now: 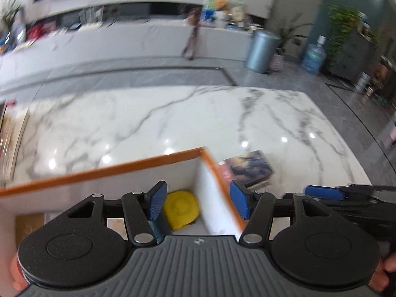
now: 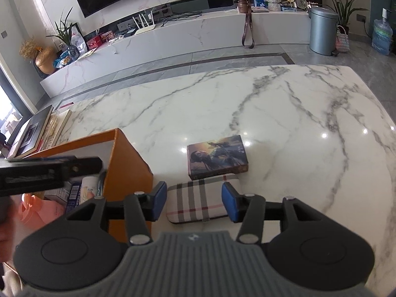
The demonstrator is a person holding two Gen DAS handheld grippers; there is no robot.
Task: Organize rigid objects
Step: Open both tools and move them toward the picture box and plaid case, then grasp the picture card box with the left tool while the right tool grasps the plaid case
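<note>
Plaid case (image 2: 198, 201) sits between my right gripper's (image 2: 194, 204) released fingers; I should lower squarely before closing, left gripper (image 1: 199, 204) idle, spread over the box (image 1: 104, 170).

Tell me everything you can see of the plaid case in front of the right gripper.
The plaid case is a flat oblong with rounded corners, beige with grey, black and red check stripes. It lies flat on the marble table, between the open right gripper's blue pads, untouched. Its far edge meets the illustrated box; the orange box stands beside it.
</note>
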